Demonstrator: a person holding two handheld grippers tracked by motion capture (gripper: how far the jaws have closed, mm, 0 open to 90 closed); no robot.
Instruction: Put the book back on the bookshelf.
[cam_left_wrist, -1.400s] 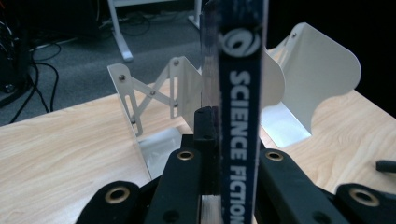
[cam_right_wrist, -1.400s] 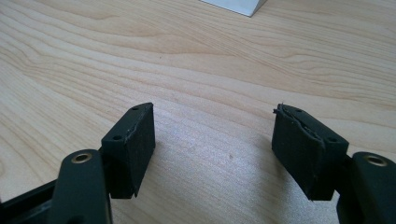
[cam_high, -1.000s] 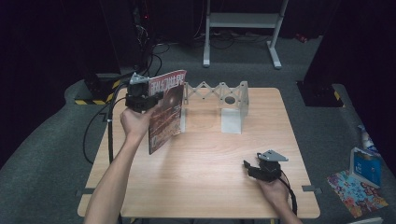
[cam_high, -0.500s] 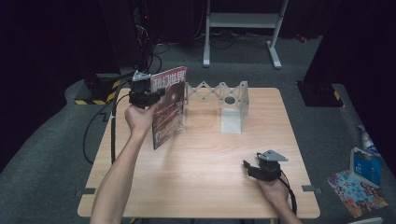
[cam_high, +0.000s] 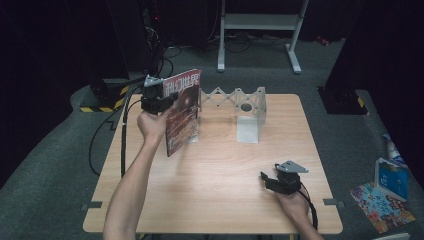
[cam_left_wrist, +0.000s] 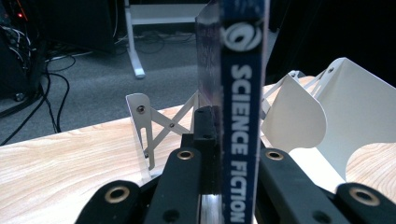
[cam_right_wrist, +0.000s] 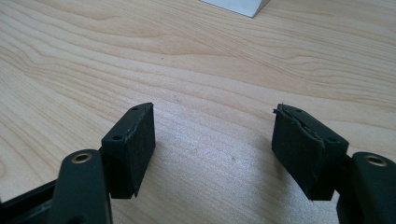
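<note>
From the high view, the left gripper (cam_high: 159, 98) holds a magazine (cam_high: 182, 112) upright over the table (cam_high: 210, 170), at the near-left end of the white accordion rack (cam_high: 239, 107); the right gripper (cam_high: 281, 181) rests near the table's front right, well apart from both. In the left gripper view, the jaws are clenched on the magazine's spine (cam_left_wrist: 243, 116), and the rack's white dividers (cam_left_wrist: 299, 116) stand just beyond, one slot open to the right of the spine. To do this well, I judge the magazine should stay vertical, its lower edge lined up with a gap between dividers before it goes down. In the right gripper view, the jaws stand wide apart over bare wood, grasping nothing.
</note>
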